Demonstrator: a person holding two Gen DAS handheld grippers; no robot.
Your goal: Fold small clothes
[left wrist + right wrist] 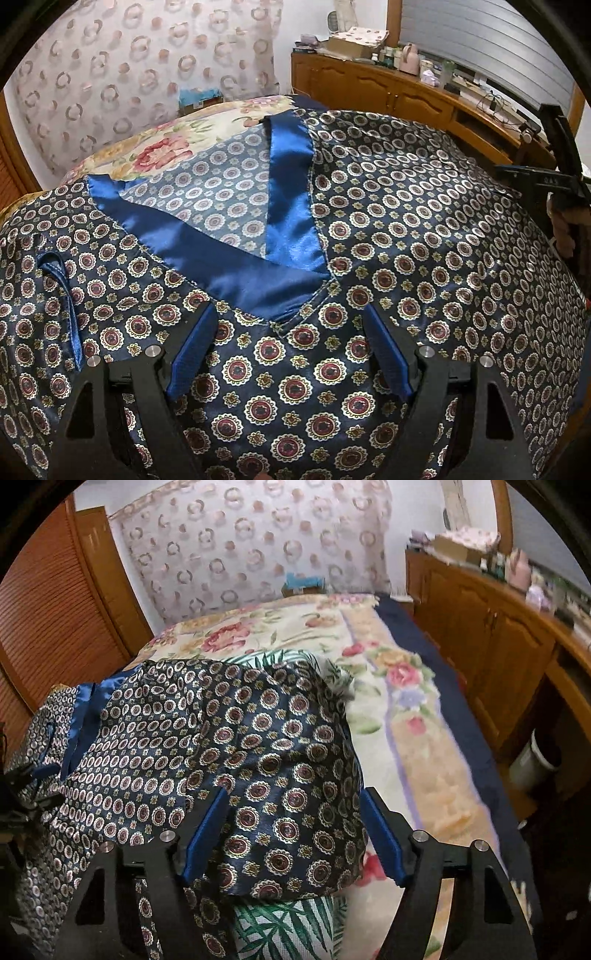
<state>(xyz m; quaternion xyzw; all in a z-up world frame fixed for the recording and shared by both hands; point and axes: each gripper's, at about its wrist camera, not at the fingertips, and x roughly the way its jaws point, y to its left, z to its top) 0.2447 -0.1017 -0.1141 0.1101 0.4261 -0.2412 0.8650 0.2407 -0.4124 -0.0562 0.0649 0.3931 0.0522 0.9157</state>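
A navy satin garment (388,206) with a medallion print and bright blue V-neck trim (291,206) lies spread on the bed. My left gripper (290,332) is open just above it, below the point of the V-neck. A blue loop strap (70,314) lies at the left. In the right wrist view the garment (229,746) is bunched over a palm-leaf cloth (288,926). My right gripper (293,812) is open with the garment's right edge between its fingers. The right gripper also shows at the right edge of the left wrist view (554,177).
A floral bedspread (402,716) covers the bed. A wooden cabinet (487,638) with bottles and boxes on top runs along the right side. A patterned curtain (140,74) hangs behind the bed. A slatted wooden door (51,613) is at the left.
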